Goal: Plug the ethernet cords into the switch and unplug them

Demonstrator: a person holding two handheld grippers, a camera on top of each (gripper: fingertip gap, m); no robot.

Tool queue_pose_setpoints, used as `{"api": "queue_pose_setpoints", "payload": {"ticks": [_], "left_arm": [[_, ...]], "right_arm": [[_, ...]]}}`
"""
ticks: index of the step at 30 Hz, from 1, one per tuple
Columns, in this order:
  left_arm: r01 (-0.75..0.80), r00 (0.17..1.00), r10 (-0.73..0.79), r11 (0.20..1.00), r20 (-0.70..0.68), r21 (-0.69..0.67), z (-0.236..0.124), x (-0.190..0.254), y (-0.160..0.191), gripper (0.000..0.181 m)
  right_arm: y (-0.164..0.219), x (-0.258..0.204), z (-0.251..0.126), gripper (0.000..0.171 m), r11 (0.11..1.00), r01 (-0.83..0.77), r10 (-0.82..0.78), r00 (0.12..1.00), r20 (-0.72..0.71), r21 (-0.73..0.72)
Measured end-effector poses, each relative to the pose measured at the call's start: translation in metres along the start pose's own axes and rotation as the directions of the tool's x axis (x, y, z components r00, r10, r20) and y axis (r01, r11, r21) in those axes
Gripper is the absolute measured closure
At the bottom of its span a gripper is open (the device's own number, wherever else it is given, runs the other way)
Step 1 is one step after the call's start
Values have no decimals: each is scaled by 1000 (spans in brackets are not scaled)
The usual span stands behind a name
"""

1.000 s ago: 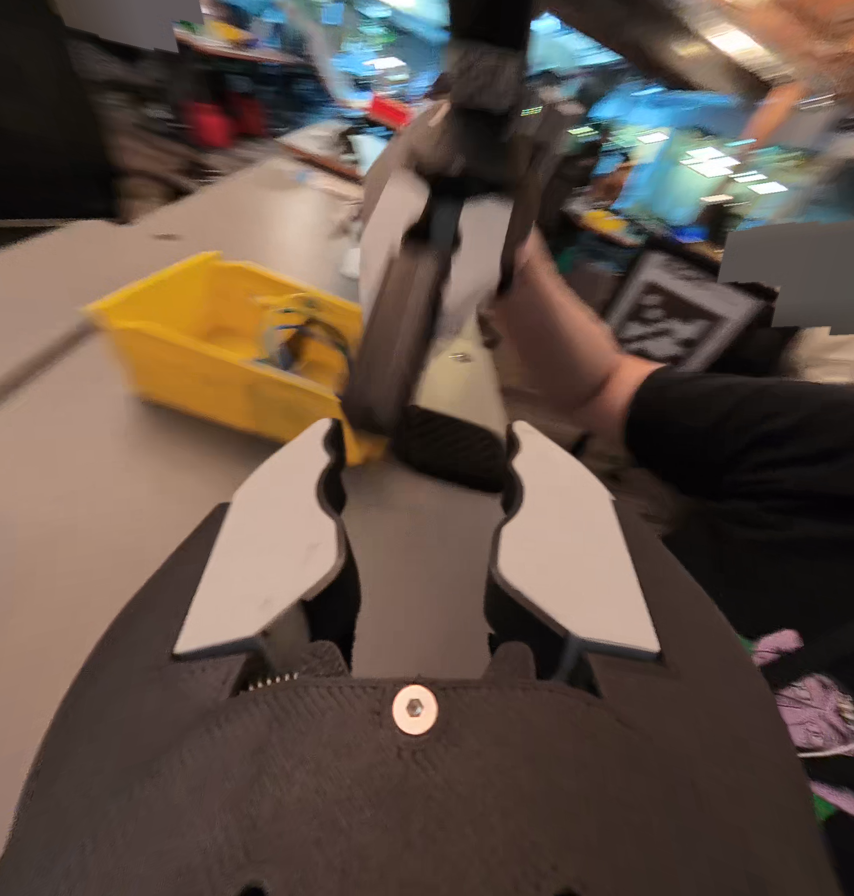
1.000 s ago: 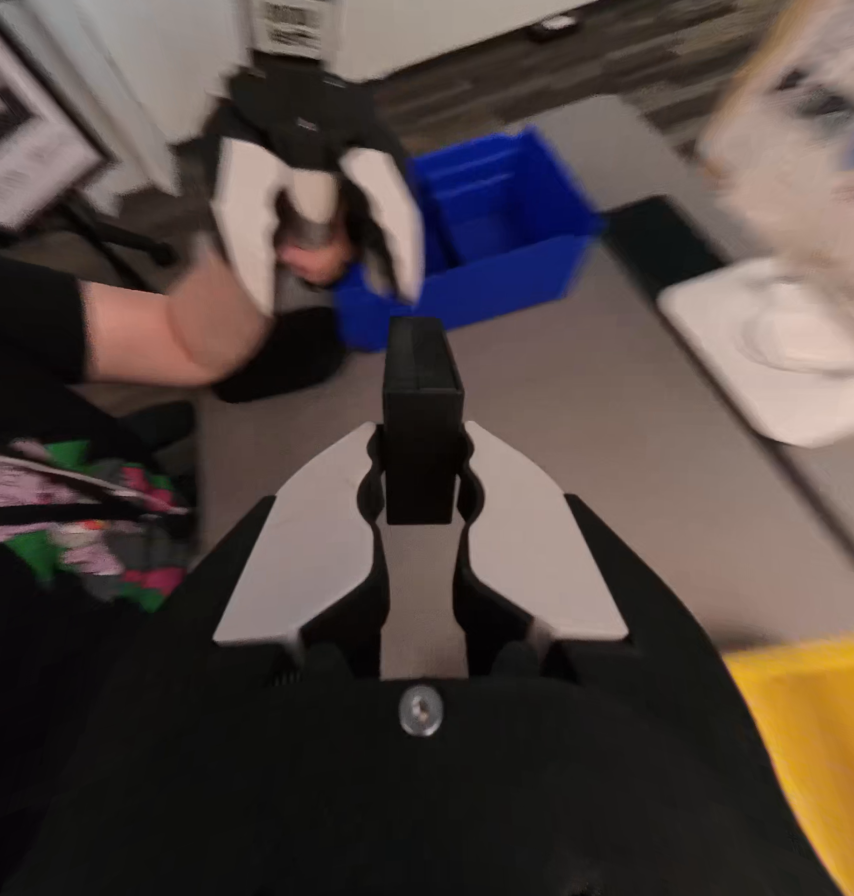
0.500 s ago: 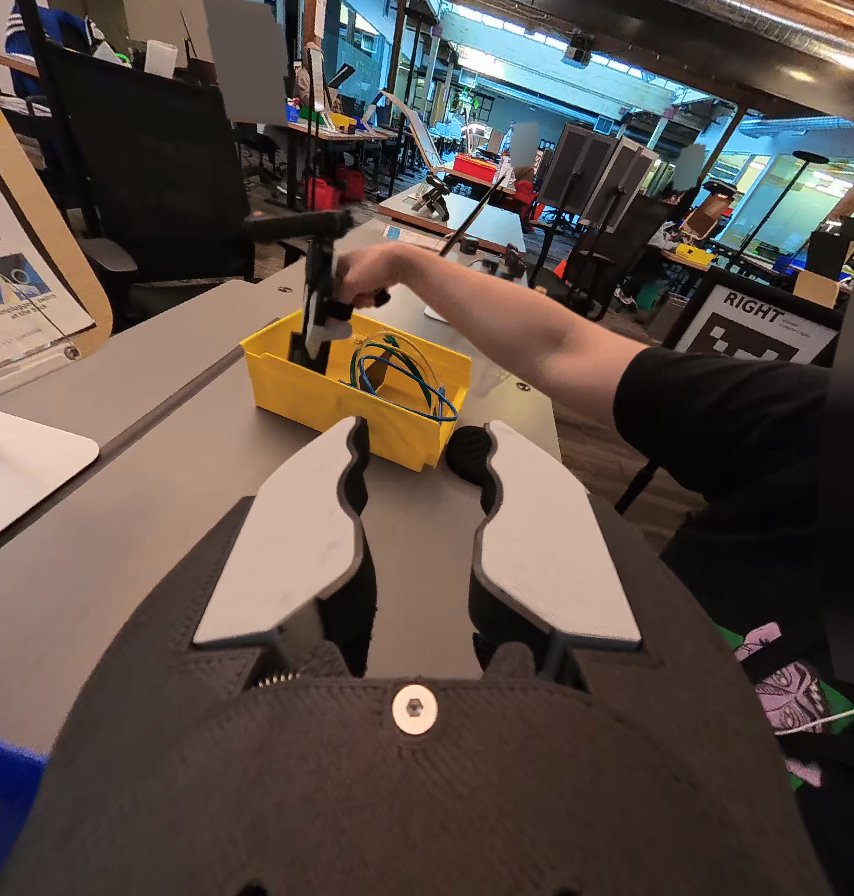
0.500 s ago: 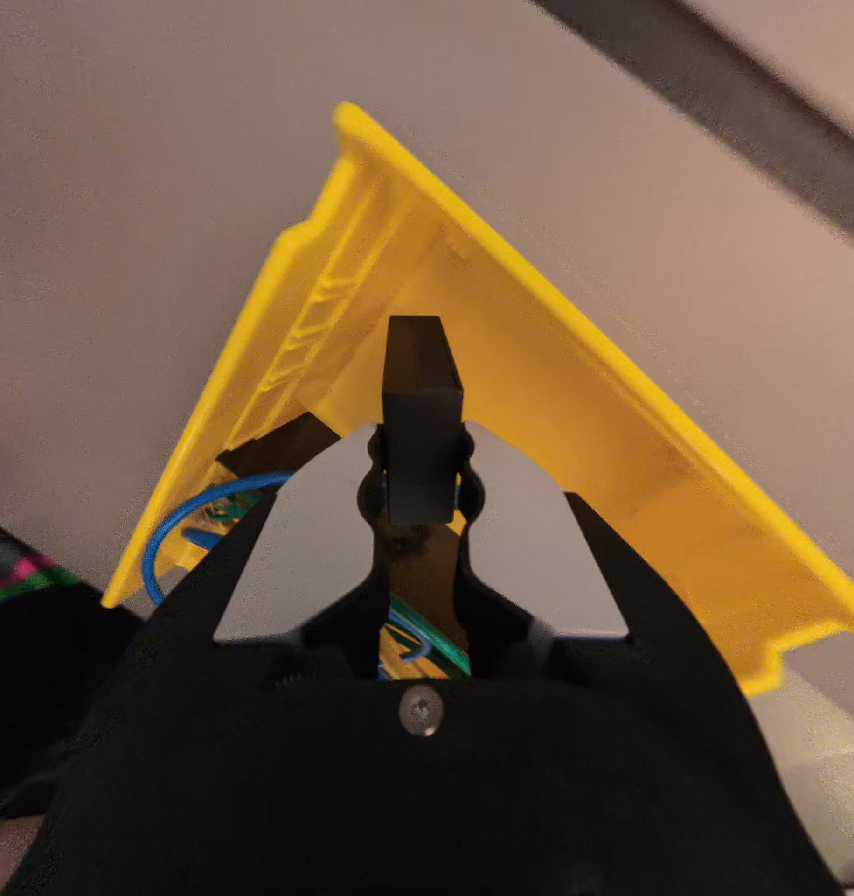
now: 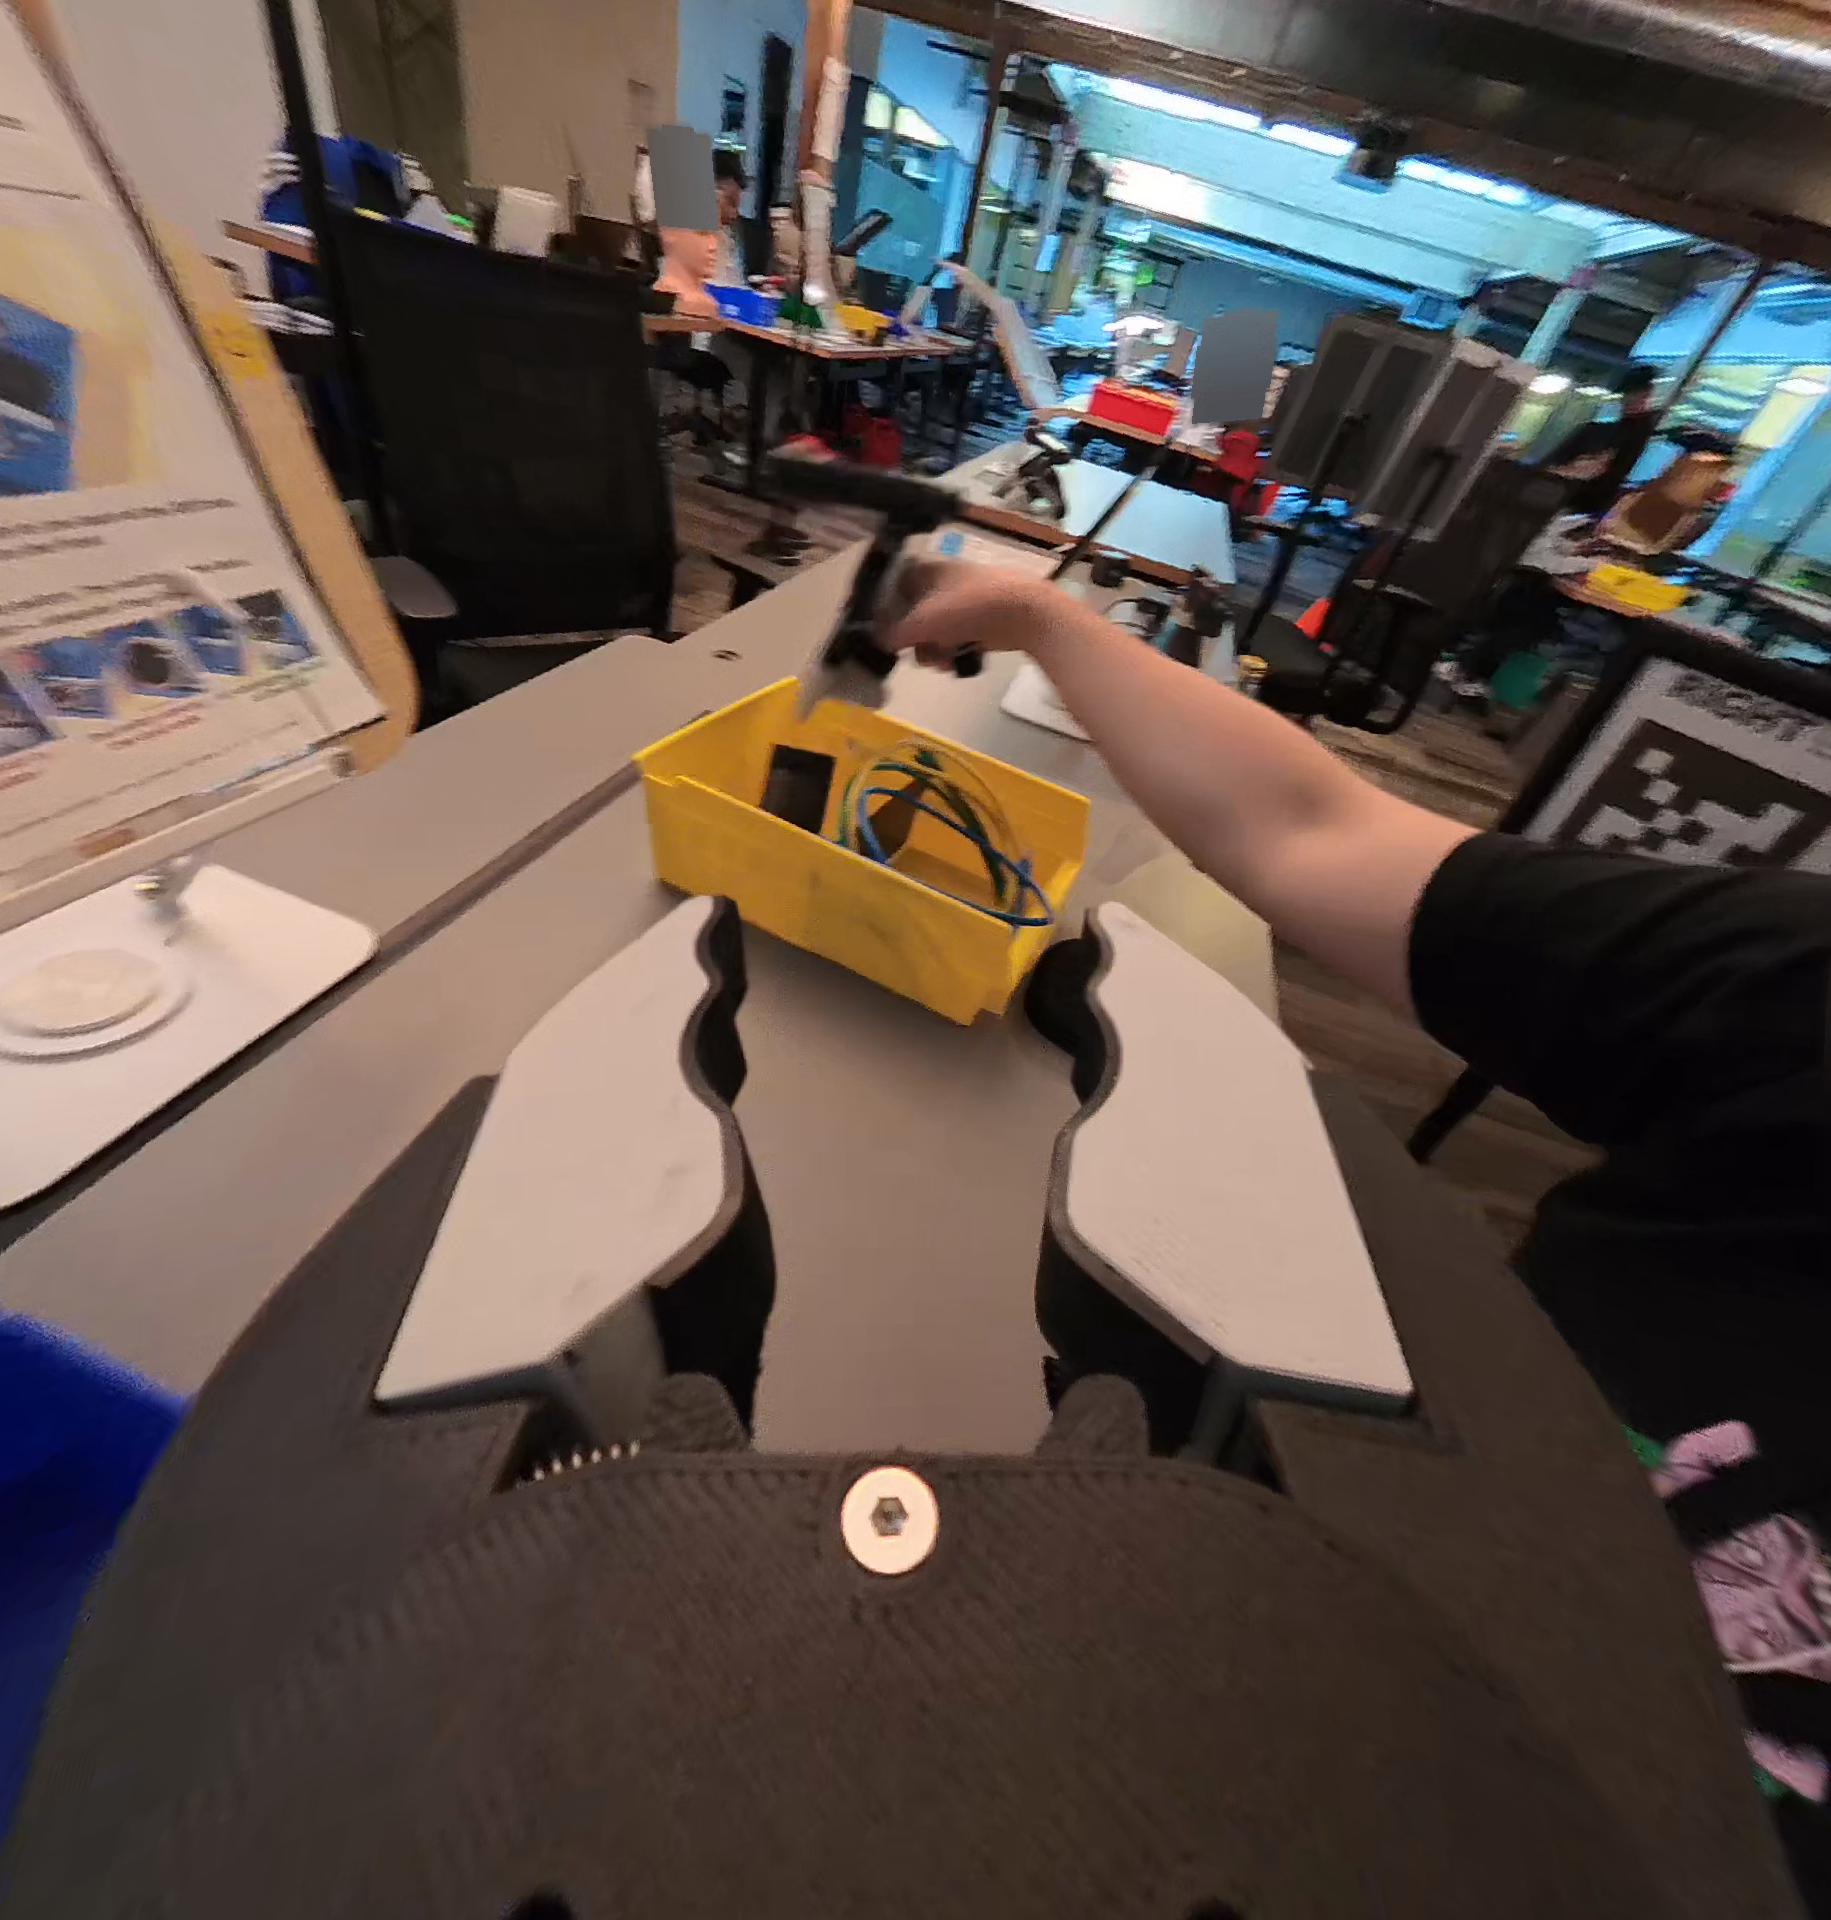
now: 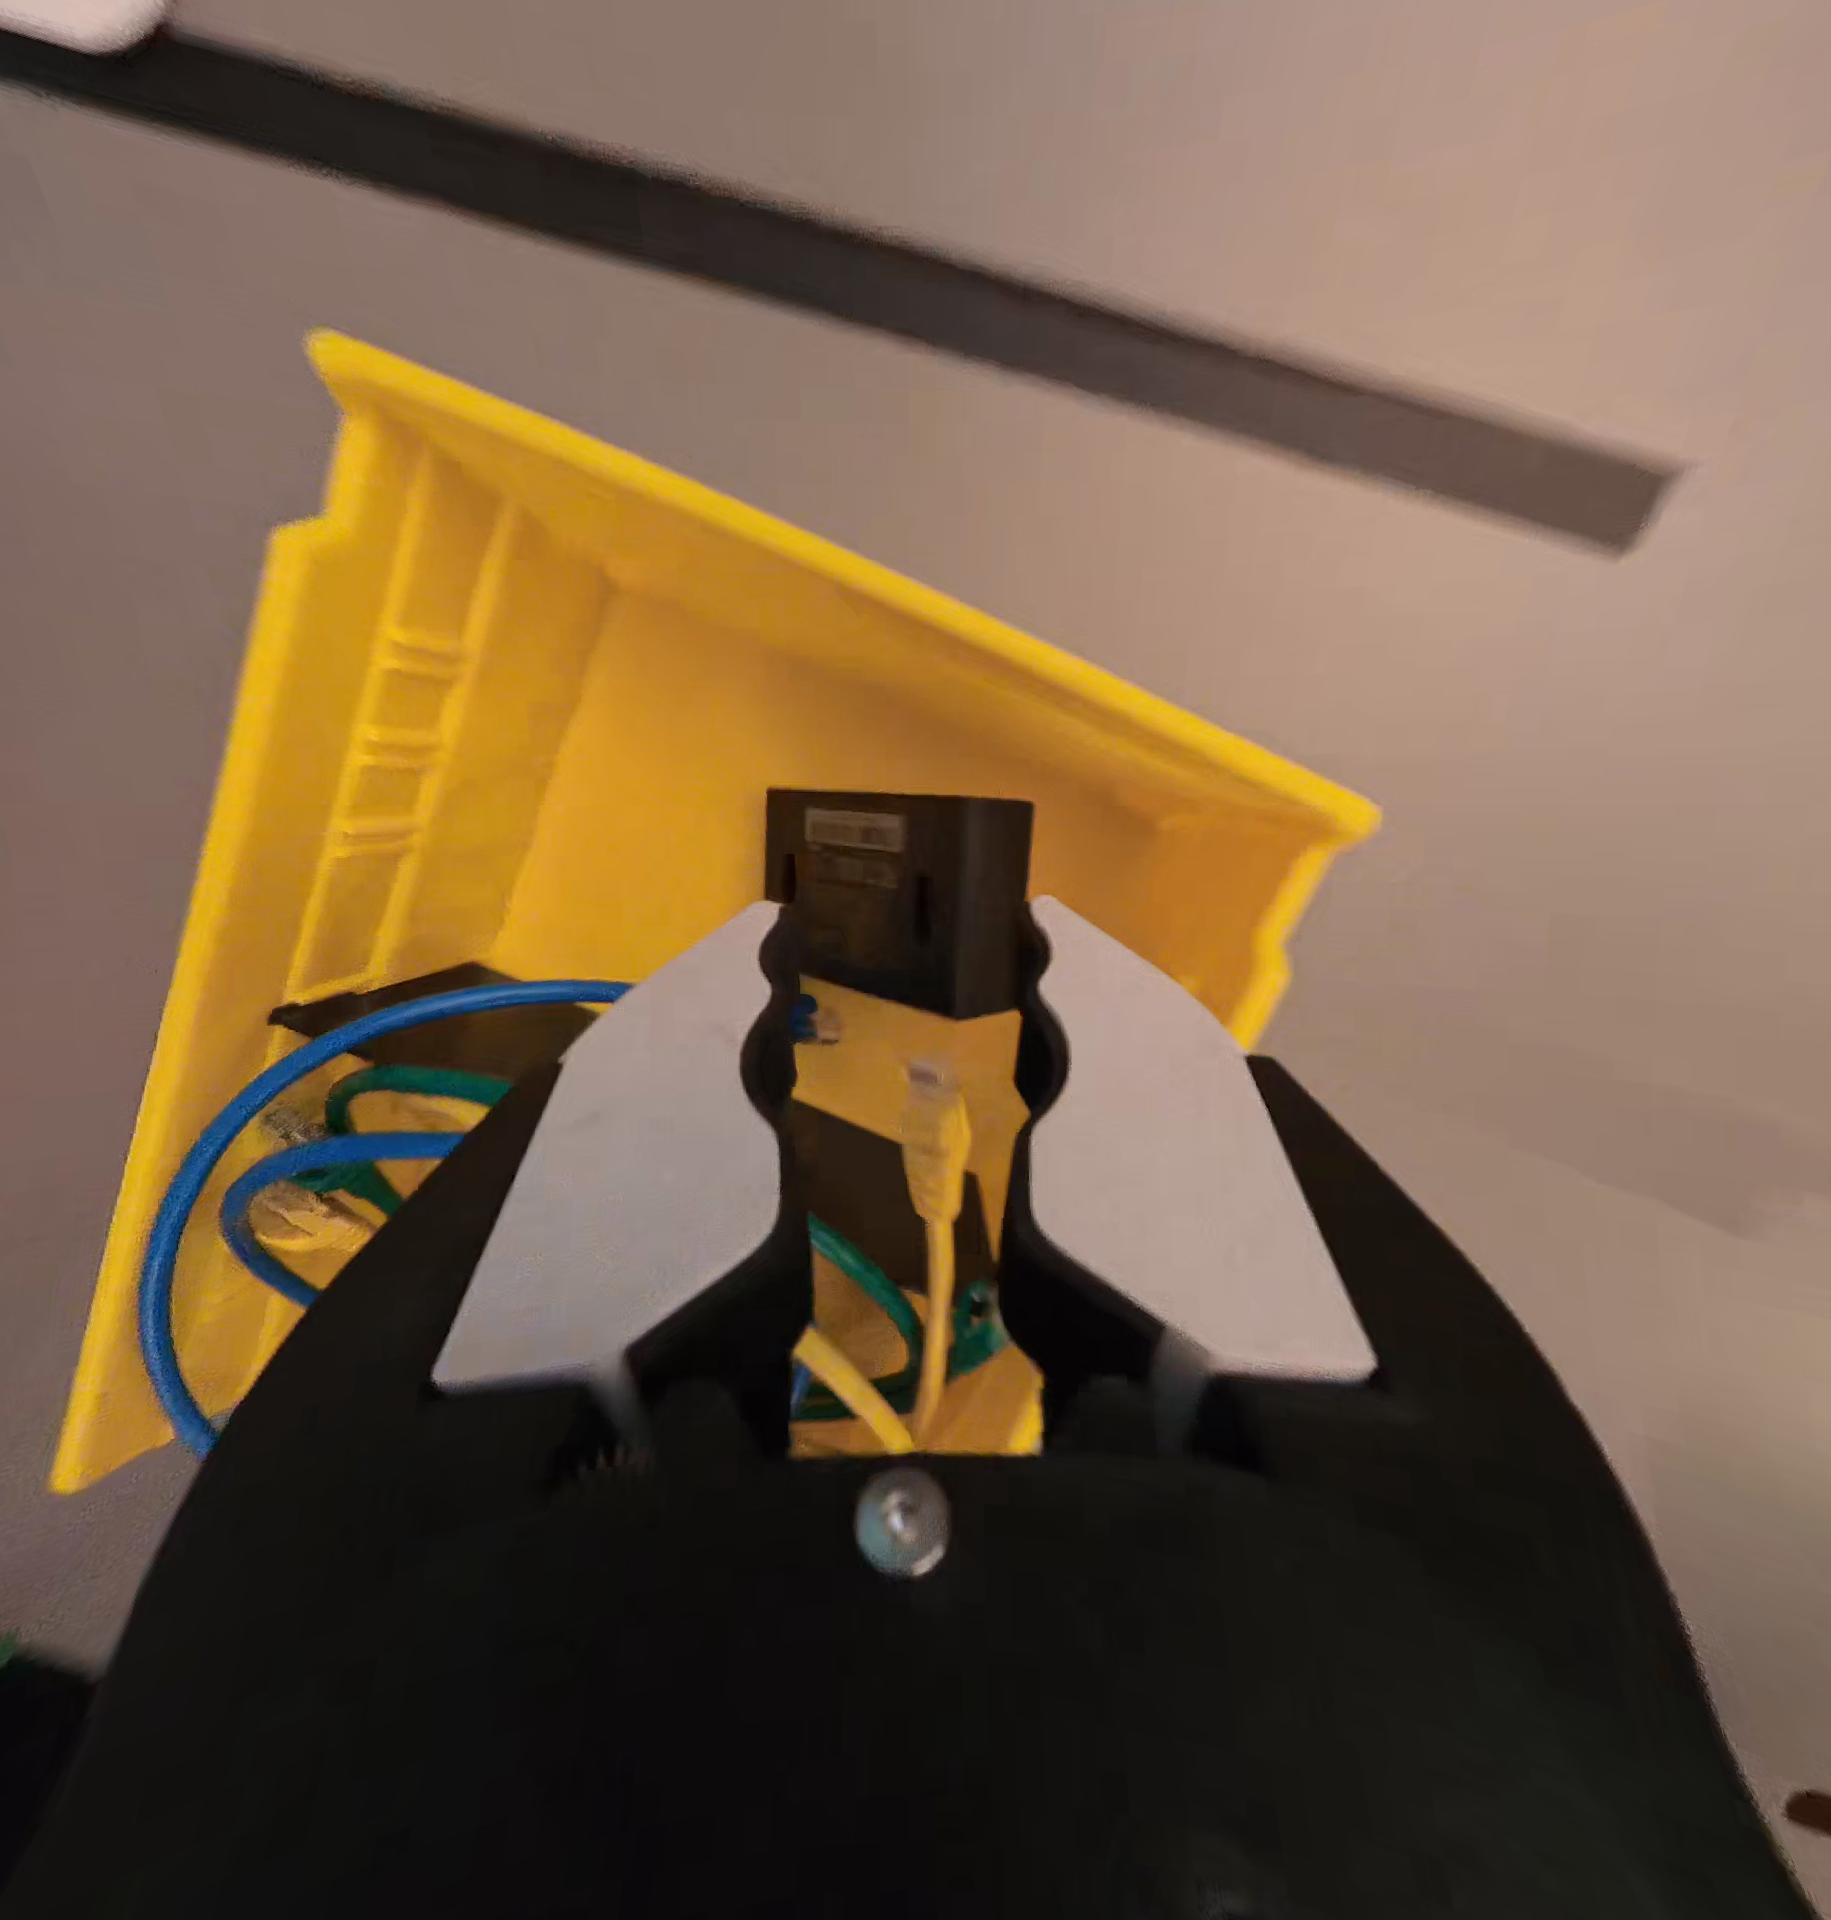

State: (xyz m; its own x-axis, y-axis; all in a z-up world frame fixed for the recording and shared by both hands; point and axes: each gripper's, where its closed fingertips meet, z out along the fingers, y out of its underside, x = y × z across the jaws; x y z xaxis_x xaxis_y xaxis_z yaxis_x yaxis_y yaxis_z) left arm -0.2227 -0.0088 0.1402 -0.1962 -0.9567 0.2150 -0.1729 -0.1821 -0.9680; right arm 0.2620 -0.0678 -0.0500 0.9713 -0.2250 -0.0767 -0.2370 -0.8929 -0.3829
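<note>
Here, in the left wrist view, the left gripper (image 5: 906, 1023) hangs low over the grey table (image 5: 298, 1101) with its fingers spread apart and nothing between them; bare tabletop shows through the gap. Ahead of the fingertips, close to the table's right edge, sits the yellow bin (image 5: 859, 883), its near wall just beyond the left fingertip. Inside it stands the black switch (image 5: 799, 784) toward the far left corner, beside loops of blue, green and yellow ethernet cords (image 5: 932, 821). To the left a white stand base (image 5: 142, 997) takes up the table's side, and a blue bin (image 5: 49, 1455) edges in at the lower left. The person's bare forearm (image 5: 1233, 790) reaches from the right across the bin, holding the right gripper (image 5: 838, 675) tilted downward above the bin's far rim.

In the right wrist view, the right gripper (image 6: 900, 945) points down into the yellow bin (image 6: 682, 644), fingers parted. The switch (image 6: 895, 899) lies between the fingertips; whether they touch it I cannot tell. A yellow cord plug (image 6: 937, 1138) lies in the gap below, with blue and green loops at the left. A dark seam (image 6: 890, 270) crosses the table beyond the bin.
</note>
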Motion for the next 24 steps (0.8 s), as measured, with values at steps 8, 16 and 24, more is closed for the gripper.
{"api": "queue_pose_setpoints", "payload": {"ticks": [8, 16, 24], "left_arm": [[176, 551, 46, 970, 833, -170, -168, -137, 54, 105], [439, 475, -153, 895, 867, -83, -246, -172, 133, 102], [600, 537, -232, 781, 811, -173, -239, -196, 204, 107]], "right_arm": [[80, 7, -100, 100, 851, -32, 80, 994, -70, 524], [191, 10, -51, 114, 910, -30, 165, 941, -296, 414], [188, -5, -18, 165, 850, -131, 228, 965, -133, 511]]}}
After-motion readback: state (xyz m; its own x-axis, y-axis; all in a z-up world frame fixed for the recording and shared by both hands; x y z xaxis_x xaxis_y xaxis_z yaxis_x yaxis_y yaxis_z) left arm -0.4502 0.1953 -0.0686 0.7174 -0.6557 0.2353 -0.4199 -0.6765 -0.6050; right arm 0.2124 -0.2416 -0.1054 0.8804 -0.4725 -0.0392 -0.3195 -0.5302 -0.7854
